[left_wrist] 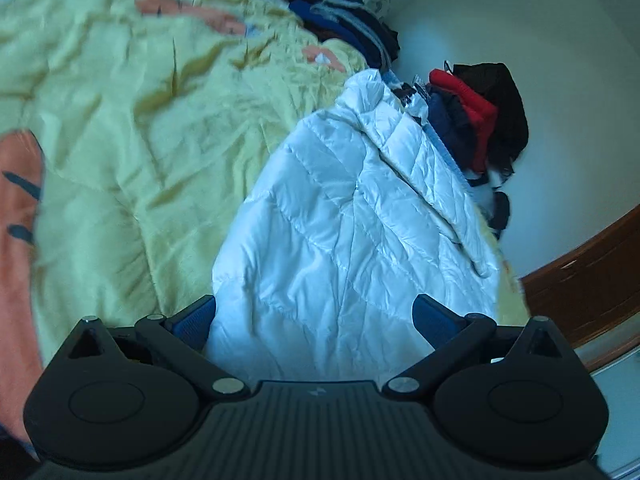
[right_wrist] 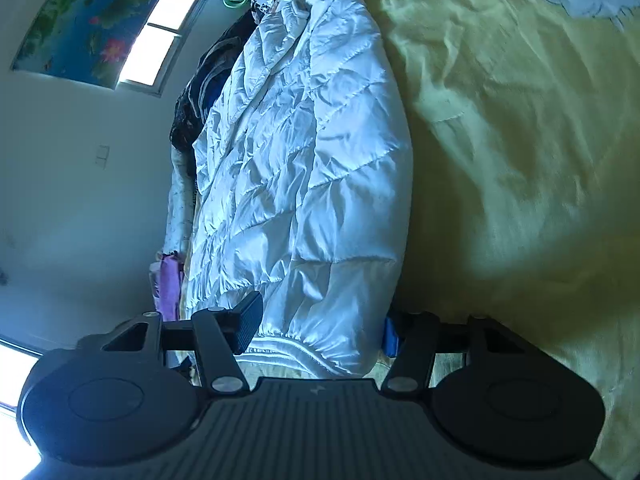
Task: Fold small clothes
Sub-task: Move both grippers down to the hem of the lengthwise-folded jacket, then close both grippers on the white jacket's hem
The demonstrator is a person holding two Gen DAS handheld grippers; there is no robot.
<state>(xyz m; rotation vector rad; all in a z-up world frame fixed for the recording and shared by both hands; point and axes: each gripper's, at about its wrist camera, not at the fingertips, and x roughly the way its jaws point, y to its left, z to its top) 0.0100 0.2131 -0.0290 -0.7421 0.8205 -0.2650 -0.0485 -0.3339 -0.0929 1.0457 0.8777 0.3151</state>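
A white quilted puffer jacket (left_wrist: 352, 216) lies lengthwise on a pale yellow bedspread (left_wrist: 120, 120), near the bed's edge. My left gripper (left_wrist: 312, 316) is open wide at one end of the jacket. One fingertip (left_wrist: 196, 320) is beside the jacket's edge and the other rests over its cloth. In the right wrist view the jacket (right_wrist: 304, 140) stretches away from the hem. My right gripper (right_wrist: 320, 332) has the elastic hem filling the gap between its pads. One fingertip (right_wrist: 248, 328) is against the top, the other is half hidden under the cloth.
Red and black clothes (left_wrist: 480, 120) are heaped past the jacket, with more dark clothes (left_wrist: 344, 20) at the back. A brown wooden edge (left_wrist: 580, 280) runs along the right. A purple cloth (right_wrist: 168, 284), a window (right_wrist: 160, 36) and a flower picture (right_wrist: 80, 20) are on the wall side.
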